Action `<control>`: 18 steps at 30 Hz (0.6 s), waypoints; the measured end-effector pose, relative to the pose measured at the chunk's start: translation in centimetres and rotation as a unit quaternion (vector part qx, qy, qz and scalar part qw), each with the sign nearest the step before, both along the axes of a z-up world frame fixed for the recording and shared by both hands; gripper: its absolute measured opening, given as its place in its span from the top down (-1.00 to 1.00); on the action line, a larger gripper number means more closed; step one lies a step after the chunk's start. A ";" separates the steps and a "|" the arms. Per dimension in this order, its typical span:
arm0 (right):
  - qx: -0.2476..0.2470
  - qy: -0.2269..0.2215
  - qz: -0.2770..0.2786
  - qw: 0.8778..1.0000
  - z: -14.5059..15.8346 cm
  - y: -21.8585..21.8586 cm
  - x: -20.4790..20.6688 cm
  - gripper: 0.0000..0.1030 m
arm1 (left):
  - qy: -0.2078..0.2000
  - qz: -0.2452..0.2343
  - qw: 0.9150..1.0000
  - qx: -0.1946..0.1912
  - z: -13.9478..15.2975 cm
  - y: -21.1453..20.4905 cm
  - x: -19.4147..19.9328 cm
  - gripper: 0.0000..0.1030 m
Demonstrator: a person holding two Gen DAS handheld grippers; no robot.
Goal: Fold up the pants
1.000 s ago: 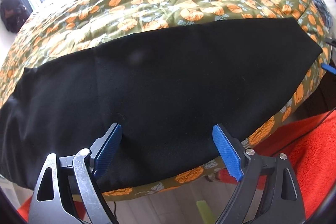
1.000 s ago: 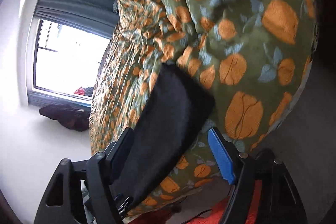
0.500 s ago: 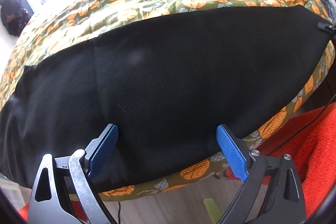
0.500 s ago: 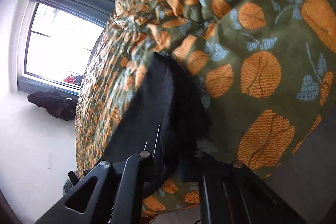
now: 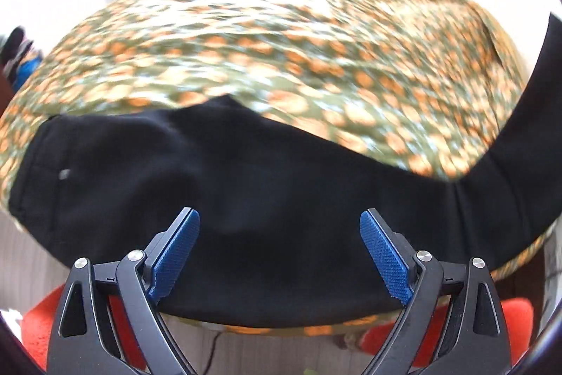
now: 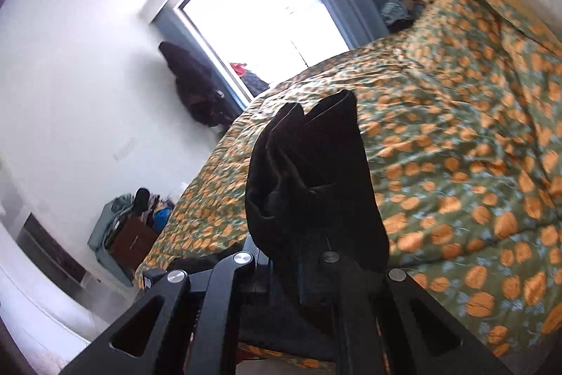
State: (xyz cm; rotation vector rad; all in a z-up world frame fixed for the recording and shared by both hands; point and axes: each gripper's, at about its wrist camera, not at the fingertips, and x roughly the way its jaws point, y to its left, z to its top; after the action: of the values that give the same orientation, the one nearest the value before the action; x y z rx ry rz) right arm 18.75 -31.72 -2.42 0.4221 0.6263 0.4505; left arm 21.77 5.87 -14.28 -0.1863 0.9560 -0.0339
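Note:
The black pants (image 5: pixel 267 185) lie along the near edge of the bed, waist end at the left. Their right end rises off the bed up the right side of the left wrist view. My left gripper (image 5: pixel 281 255) is open, its blue pads apart just above the middle of the pants. My right gripper (image 6: pixel 298 266) is shut on the leg end of the pants (image 6: pixel 309 178), which is lifted and bunched above the quilt. Its fingertips are hidden by the cloth.
The bed is covered by a green quilt with orange leaves (image 6: pixel 456 143). A red rug (image 5: pixel 509 329) lies on the floor at the bed's near edge. A window (image 6: pixel 267 13), dark clothes and a bin of things (image 6: pixel 123 227) stand along the far wall.
My right gripper closed on the leg end of the pants and lifted it off the bed. My left gripper stayed open and swung left towards the waist end.

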 end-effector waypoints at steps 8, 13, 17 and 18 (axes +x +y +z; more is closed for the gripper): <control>-0.115 0.069 0.107 0.985 -16.5 20.5 0.5 -0.01 | 0.021 0.098 0.994 -0.032 -1.7 9.5 -1.6 -0.81; -0.131 0.080 0.114 0.982 -18.9 17.7 -2.9 -0.24 | 0.012 0.058 0.997 -0.041 -2.4 8.7 -3.5 -0.78; -0.177 0.025 0.077 0.981 -15.0 13.2 -6.8 -0.72 | 0.005 -0.049 0.996 -0.081 -2.8 4.0 -3.4 -0.35; -0.180 0.017 0.069 0.981 -14.5 12.2 -7.9 -0.76 | 0.010 -0.073 0.994 -0.086 -3.0 2.8 -3.1 -0.17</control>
State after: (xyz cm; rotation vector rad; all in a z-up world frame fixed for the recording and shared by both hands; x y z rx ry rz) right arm 10.83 -19.56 -16.87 0.0413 0.7560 0.4506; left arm 18.68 8.62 -17.30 -0.2752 0.9857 -0.2494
